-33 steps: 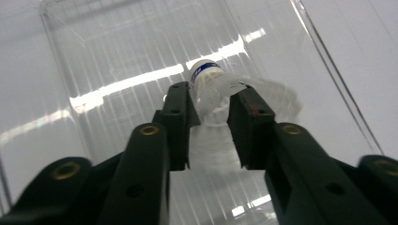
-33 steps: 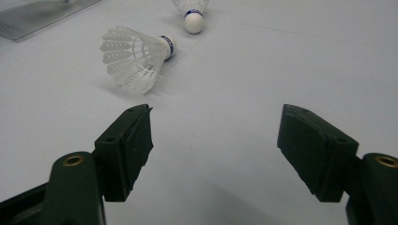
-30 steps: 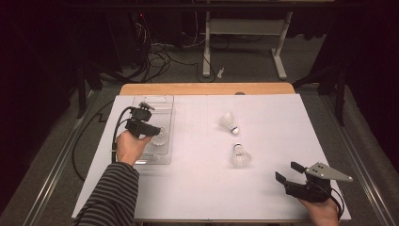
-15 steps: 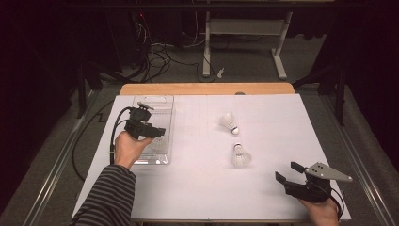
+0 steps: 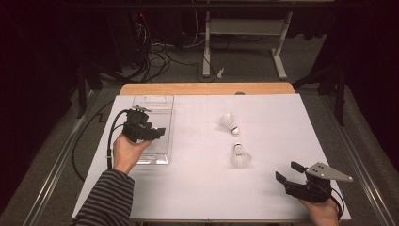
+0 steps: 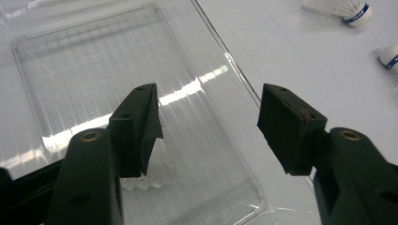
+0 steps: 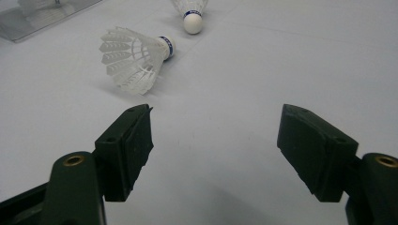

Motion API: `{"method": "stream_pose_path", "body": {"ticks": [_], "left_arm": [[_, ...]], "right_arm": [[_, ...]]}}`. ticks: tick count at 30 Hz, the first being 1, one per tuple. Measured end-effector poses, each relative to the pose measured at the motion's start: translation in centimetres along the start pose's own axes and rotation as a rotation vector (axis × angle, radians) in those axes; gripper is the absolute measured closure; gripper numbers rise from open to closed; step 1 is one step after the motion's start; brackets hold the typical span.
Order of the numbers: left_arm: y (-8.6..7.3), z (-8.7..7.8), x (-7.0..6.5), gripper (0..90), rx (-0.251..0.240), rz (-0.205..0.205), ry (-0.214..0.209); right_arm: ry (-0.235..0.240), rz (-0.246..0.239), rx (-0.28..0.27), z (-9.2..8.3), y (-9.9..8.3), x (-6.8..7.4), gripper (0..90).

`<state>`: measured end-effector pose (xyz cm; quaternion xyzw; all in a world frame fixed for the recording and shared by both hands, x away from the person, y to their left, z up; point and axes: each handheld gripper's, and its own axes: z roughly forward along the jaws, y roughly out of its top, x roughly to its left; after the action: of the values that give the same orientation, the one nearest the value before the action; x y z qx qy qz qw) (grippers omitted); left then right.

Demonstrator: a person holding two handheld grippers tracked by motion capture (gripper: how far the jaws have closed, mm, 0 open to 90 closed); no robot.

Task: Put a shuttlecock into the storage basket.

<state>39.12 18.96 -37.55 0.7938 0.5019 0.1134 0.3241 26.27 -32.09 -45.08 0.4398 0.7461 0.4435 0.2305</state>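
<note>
- Left gripper (image 5: 160,133): held above the near end of a clear, ribbed, rectangular plastic tray (image 5: 153,99) at the left of the white-covered bench (image 5: 197,188). Its jaws have just been opening, with a slight closing back at the last. They stand spread with nothing between them.
- Right gripper (image 5: 288,172): held low over the near right corner of the bench, jaws spread wide and empty, pointing toward the two loose shuttlecocks.
- White feathered shuttlecock in the tray (image 6: 145,180): lies at the tray's near end, just below the left jaws.
- Nearer loose white shuttlecock (image 5: 241,155) and farther loose white shuttlecock (image 5: 229,122): both lie on their sides near mid-bench, close together but apart, and well clear of the tray.
- Handling, as judged: each shuttlecock is very light and rolls easily. The feather skirt is springy and crushable, while the round cork nose with its blue band is firm. The best hold is probably across the nose or the stiff stems just behind it, with gentle pressure.
- Tray, as judged: thin, smooth and light, so a nudge could slide it.
- Hard to make out: most of the tray's shuttlecock is hidden behind the left jaw, with a few feather tips visible, so its orientation cannot be told. Glare blurs the tray's far rim.
</note>
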Motion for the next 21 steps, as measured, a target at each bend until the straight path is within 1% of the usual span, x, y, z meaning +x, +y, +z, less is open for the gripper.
{"method": "stream_pose_path", "body": {"ticks": [4, 8, 12, 13, 15, 18, 19, 21], "left_arm": [[-0.3, -0.5, -0.5, 39.5, -0.024, 0.014, 0.011], [-0.6, -0.8, -0.8, 39.8, -0.039, 0.026, 0.002], [-0.9, -1.1, -1.4, 39.6, -0.057, 0.049, 0.002], [-1.0, -1.2, -1.5, 39.3, -0.066, 0.051, -0.001], [-1.2, -1.3, -1.6, 39.3, -0.08, 0.047, -0.022], [-1.3, -1.5, -2.0, 39.2, -0.093, 0.058, -0.02], [-1.4, -1.6, -2.1, 39.2, -0.097, 0.061, -0.026], [-1.5, -1.7, -2.3, 39.0, -0.11, 0.054, -0.037]], "right_arm": [[-0.001, 0.002, 0.001, 0.0, 0.0, 0.0, 27.5], [-0.001, 0.004, 0.002, 0.0, 0.0, -0.1, 27.5], [-0.003, 0.006, 0.001, 0.0, 0.0, -0.1, 27.5], [-0.003, 0.005, 0.0, 0.0, 0.0, -0.1, 27.5], [-0.002, 0.004, 0.001, 0.0, 0.0, -0.1, 27.5], [-0.002, 0.005, 0.001, 0.0, 0.0, -0.1, 27.5], [-0.002, 0.005, 0.0, 0.0, 0.0, -0.1, 27.5], [-0.003, 0.006, -0.001, 0.0, 0.0, -0.1, 27.5]]}}
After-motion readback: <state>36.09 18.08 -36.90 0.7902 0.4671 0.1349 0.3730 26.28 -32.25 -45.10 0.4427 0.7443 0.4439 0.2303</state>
